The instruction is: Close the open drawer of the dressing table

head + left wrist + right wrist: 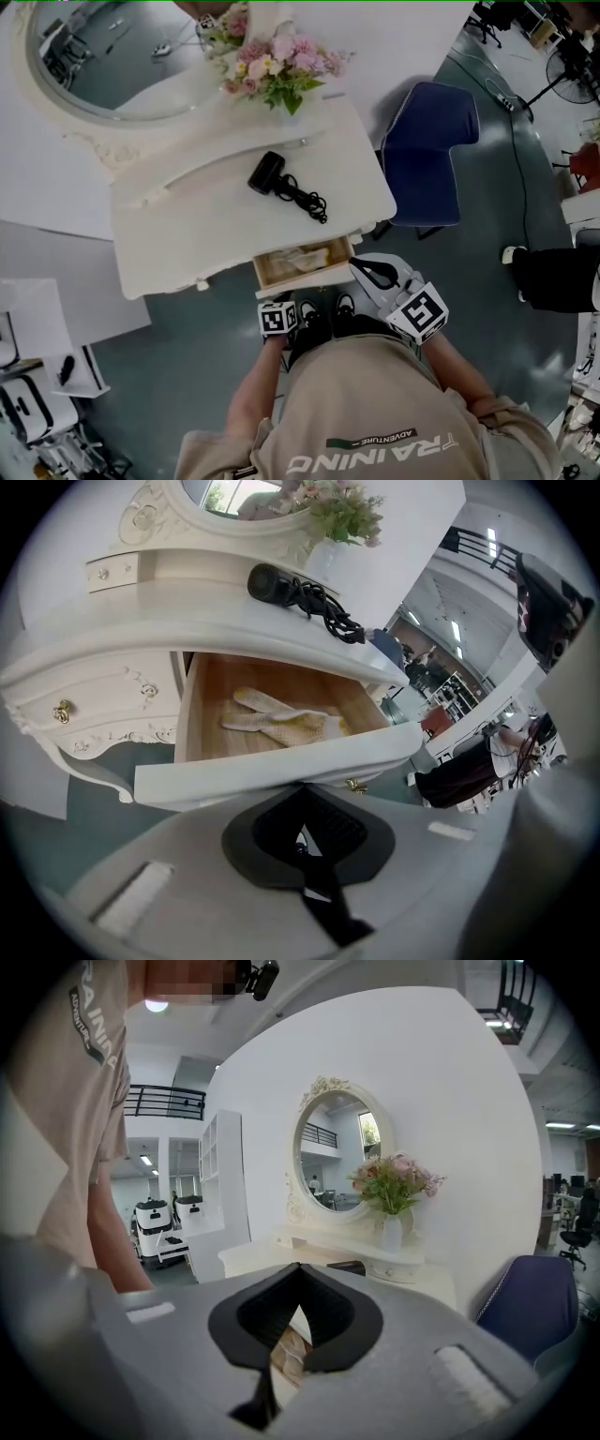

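The white dressing table (202,230) has one drawer (302,265) pulled open at its front right, with a yellow and white cloth (302,258) inside. My left gripper (281,307) is just below the drawer front, shut and holding nothing. In the left gripper view its jaws (305,841) point at the white drawer front (272,771), with the cloth (281,719) beyond. My right gripper (364,269) is by the drawer's right front corner, shut and empty. In the right gripper view, this gripper (281,1358) faces the table and oval mirror (336,1152).
A black hair dryer (272,175) with coiled cord and a flower vase (281,66) stand on the tabletop. A blue chair (431,150) stands right of the table. A person in black (553,277) is at the far right. White equipment (28,403) sits at lower left.
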`<state>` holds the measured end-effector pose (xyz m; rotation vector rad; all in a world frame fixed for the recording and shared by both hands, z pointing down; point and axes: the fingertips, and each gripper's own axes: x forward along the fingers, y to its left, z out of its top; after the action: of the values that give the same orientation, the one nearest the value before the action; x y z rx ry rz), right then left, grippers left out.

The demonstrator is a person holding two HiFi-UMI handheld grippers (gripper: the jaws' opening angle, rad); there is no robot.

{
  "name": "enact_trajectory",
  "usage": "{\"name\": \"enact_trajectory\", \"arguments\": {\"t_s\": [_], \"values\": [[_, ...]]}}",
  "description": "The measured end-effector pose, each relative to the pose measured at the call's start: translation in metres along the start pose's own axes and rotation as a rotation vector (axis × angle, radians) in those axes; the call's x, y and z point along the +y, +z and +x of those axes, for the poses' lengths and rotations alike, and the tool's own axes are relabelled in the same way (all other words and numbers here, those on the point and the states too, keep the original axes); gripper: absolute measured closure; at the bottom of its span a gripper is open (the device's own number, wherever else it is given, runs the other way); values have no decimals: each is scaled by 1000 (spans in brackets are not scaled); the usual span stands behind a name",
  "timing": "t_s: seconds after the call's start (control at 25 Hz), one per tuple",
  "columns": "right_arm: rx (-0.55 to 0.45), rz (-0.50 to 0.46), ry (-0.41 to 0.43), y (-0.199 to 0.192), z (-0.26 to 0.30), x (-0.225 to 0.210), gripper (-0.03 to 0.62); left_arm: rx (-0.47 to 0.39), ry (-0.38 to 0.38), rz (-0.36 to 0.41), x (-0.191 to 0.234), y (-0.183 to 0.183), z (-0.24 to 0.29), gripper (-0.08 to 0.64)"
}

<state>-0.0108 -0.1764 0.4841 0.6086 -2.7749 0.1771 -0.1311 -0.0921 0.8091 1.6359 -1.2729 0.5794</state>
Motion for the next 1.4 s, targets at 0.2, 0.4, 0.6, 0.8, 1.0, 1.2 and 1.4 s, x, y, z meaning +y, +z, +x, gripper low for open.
{"name": "enact_trajectory", "arguments": {"t_s": [0.2,0.4,0.6,0.8,1.0,1.2,1.4], "values": [[-2,-5,-24,2,5,-6,591,-6,-6,-8,6,17,4,543],[8,6,-49,1,13,-14,591,-14,-7,3,15,37,10,543],[11,15,-65,3,21,-20,591,-16,-16,15,22,56,17,543],[23,22,-77,4,31,-24,591,-34,-19,10,29,73,21,543],[24,28,-78,6,39,-23,591,-43,-22,21,36,94,26,543],[47,32,-87,0,43,-26,591,-63,-23,8,43,112,31,543],[50,43,-93,0,46,-31,591,-86,-31,-8,47,122,34,543]]}}
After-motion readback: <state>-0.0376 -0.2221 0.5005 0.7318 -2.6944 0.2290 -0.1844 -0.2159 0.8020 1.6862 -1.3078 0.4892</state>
